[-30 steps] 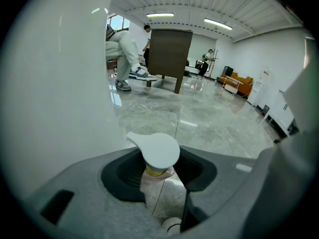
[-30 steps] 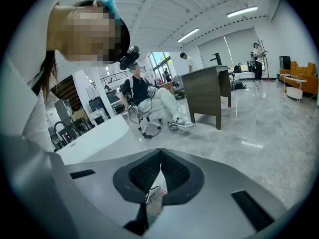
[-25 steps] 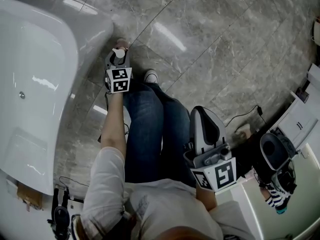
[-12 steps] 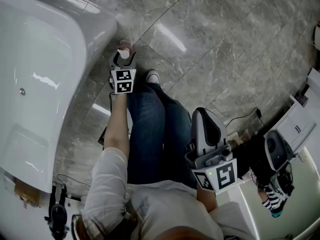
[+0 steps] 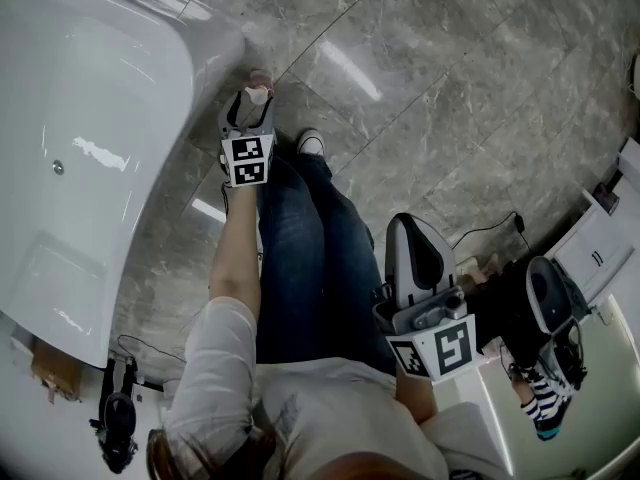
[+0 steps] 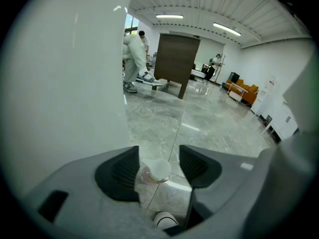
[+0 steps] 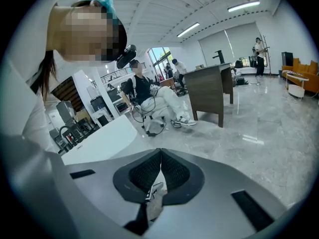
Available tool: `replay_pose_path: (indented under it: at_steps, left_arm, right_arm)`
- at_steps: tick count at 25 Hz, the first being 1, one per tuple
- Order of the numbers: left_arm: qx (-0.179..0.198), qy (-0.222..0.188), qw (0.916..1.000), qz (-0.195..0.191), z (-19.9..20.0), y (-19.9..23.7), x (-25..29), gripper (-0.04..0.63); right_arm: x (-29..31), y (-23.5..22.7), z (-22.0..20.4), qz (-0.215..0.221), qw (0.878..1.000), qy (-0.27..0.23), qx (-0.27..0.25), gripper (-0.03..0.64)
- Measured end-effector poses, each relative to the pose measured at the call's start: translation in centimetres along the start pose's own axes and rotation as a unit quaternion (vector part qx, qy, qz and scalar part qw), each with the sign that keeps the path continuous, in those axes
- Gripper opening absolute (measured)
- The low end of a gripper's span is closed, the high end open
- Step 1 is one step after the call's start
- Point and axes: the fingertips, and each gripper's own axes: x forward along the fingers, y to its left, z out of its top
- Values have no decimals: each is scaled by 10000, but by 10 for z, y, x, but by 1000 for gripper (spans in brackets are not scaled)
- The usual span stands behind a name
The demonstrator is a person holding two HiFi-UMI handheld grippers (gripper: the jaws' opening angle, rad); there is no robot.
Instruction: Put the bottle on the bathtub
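A small bottle [image 5: 260, 90] with a white cap and pinkish body stands on the marble floor beside the white bathtub [image 5: 90, 138]. My left gripper [image 5: 252, 108] hangs just above it. Its jaws have just been opening and now stand open. In the left gripper view the bottle [image 6: 156, 171] shows below and between the jaws of the left gripper [image 6: 158, 153], and neither pad touches it. The bathtub's outer wall [image 6: 65, 83] fills the left of that view. My right gripper [image 5: 408, 223] is over my lap, and in the right gripper view its [image 7: 160, 153] jaws are shut with nothing in them.
My legs in jeans [image 5: 300, 258] and a white shoe [image 5: 310, 145] lie right behind the bottle. A white cabinet [image 5: 598, 253], a black round device [image 5: 550, 308] and cables sit at the right. A dark desk [image 6: 174, 63] and people stand far off.
The left gripper's jaws have spread apart and it has lifted off the bottle, which stays standing on the floor. The right gripper has barely shifted.
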Motion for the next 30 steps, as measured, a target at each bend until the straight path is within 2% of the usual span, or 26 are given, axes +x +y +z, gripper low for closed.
replay_pose_path:
  at_steps: [2,5,7,14,20,24,30]
  left_arm:
    - [-46,-134,9998,110,17,2,-19,153]
    - [-160,-351,9991,196,46,1,-51,62]
    - [-266,-509,9982,199,66,-4,-73,27]
    - [-302,-1156,9928,-38,139,-26,-130,15]
    - [-168,-1506,9884,-102,188,-34,-167,14]
    - [-3,-1734,9847,-186,220,-43,-198,14]
    - [250,-2199,9745,-369,273,-61,-255,14]
  right_arm:
    - [-8,7,10,40,10000,23,-9,9]
    - [-22,19,29,91,10000,14,-32,9]
    - [-33,29,43,139,9999,-25,-60,9]
    - [-59,53,78,222,9994,-201,-146,9]
    - [-80,64,97,210,9985,-442,-236,9]
    - [-96,70,108,215,9975,-596,-296,9]
    - [-124,78,120,239,9957,-788,-417,9]
